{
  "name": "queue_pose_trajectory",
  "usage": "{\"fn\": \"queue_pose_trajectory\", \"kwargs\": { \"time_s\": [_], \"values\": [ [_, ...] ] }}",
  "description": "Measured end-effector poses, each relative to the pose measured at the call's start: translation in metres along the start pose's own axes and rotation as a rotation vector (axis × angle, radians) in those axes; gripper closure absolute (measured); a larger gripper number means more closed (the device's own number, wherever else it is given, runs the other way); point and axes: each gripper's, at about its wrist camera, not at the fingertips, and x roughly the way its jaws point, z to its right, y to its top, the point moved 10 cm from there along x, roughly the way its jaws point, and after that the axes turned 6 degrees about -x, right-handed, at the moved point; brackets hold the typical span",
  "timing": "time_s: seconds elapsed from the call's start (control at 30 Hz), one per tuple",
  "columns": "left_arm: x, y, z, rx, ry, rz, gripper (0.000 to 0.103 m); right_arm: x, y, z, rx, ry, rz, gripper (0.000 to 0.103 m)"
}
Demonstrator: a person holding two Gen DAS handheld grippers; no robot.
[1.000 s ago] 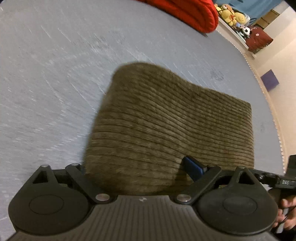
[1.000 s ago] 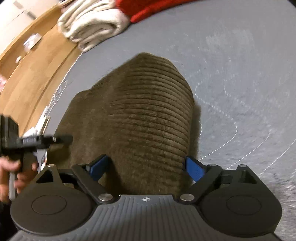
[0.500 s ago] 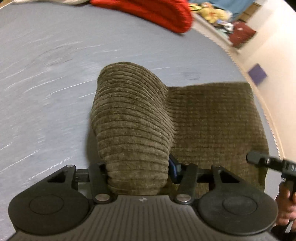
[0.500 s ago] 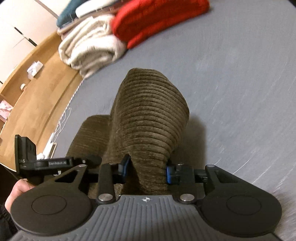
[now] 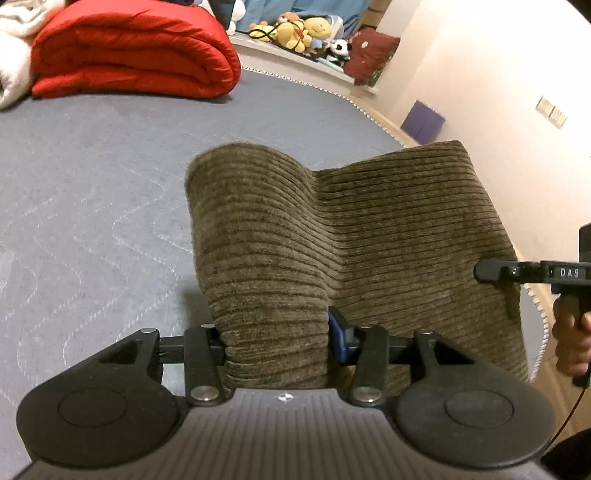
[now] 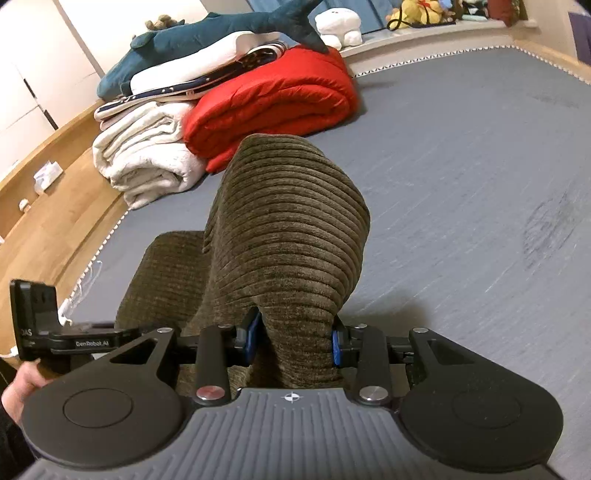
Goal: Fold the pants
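Observation:
The pants (image 5: 369,236) are olive-brown corduroy, folded into a thick pad and lifted off the grey bed. My left gripper (image 5: 275,343) is shut on one near corner; the cloth bulges up between its fingers. My right gripper (image 6: 295,341) is shut on the other near corner of the pants (image 6: 291,236), which humps up ahead of it. Each gripper shows at the edge of the other's view: the right one (image 5: 532,273) in the left wrist view, the left one (image 6: 62,339) in the right wrist view. The far end of the pants hangs down toward the mattress.
The grey quilted mattress (image 5: 92,192) spreads under and beyond the pants. A rolled red duvet (image 5: 133,59) and folded white blankets (image 6: 144,158) lie at the far end, with a blue shark plush (image 6: 207,33) on top. Wooden floor (image 6: 48,221) lies beside the bed.
Both grippers closed on the near corners of the pants and lifted them. The views tilted up, showing the room's far end, and the cloth now hangs bunched between the jaws.

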Motion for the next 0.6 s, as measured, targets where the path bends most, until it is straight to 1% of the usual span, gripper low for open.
{"fn": "queue_pose_trajectory", "kwargs": {
  "time_s": [0.03, 0.07, 0.1, 0.13, 0.17, 0.2, 0.23, 0.27, 0.33, 0.4, 0.43, 0.47, 0.5, 0.53, 0.57, 0.6],
  "values": [
    [0.005, 0.0, -0.005, 0.021, 0.068, 0.011, 0.043, 0.002, 0.001, 0.01, 0.002, -0.005, -0.005, 0.063],
    [0.006, 0.002, -0.012, 0.061, 0.164, 0.031, 0.042, 0.007, 0.001, 0.02, 0.005, -0.016, -0.016, 0.06],
    [0.005, 0.001, -0.016, 0.106, 0.254, 0.05, 0.042, 0.014, 0.0, 0.032, 0.012, -0.048, -0.026, 0.058],
    [0.004, 0.001, -0.018, 0.149, 0.323, 0.06, 0.041, 0.019, -0.003, 0.054, 0.034, -0.124, -0.037, 0.058],
    [0.003, 0.001, -0.016, 0.186, 0.357, 0.069, 0.041, 0.02, -0.006, 0.073, 0.054, -0.212, -0.04, 0.058],
    [0.001, 0.001, -0.011, 0.2, 0.349, 0.082, 0.041, 0.017, -0.006, 0.087, 0.064, -0.291, -0.035, 0.058],
    [-0.003, 0.0, -0.005, 0.204, 0.319, 0.093, 0.042, 0.011, -0.004, 0.095, 0.076, -0.319, -0.024, 0.058],
    [-0.007, -0.002, -0.001, 0.211, 0.288, 0.098, 0.042, 0.004, -0.002, 0.095, 0.091, -0.298, -0.003, 0.058],
    [-0.017, -0.009, 0.014, 0.251, 0.219, 0.112, 0.042, -0.008, 0.002, 0.08, 0.081, -0.21, 0.034, 0.058],
    [-0.022, -0.016, 0.032, 0.311, 0.151, 0.106, 0.044, -0.011, -0.002, 0.056, -0.017, -0.146, 0.032, 0.058],
    [-0.022, -0.023, 0.039, 0.333, 0.112, 0.086, 0.044, -0.009, -0.008, 0.043, -0.075, -0.12, 0.017, 0.058],
    [-0.018, -0.029, 0.044, 0.351, 0.078, 0.051, 0.044, -0.004, -0.016, 0.033, -0.128, -0.091, -0.016, 0.058],
    [-0.012, -0.039, 0.047, 0.37, 0.046, -0.01, 0.044, 0.003, -0.028, 0.024, -0.174, -0.056, -0.065, 0.058],
    [-0.001, -0.053, 0.049, 0.392, 0.028, -0.089, 0.044, 0.01, -0.039, 0.018, -0.215, -0.019, -0.119, 0.06],
    [0.009, -0.07, 0.048, 0.42, 0.034, -0.179, 0.045, 0.019, -0.056, 0.013, -0.27, 0.013, -0.197, 0.06],
    [0.018, -0.086, 0.044, 0.477, 0.058, -0.231, 0.044, 0.027, -0.075, 0.013, -0.317, 0.015, -0.284, 0.06]
  ]
}}
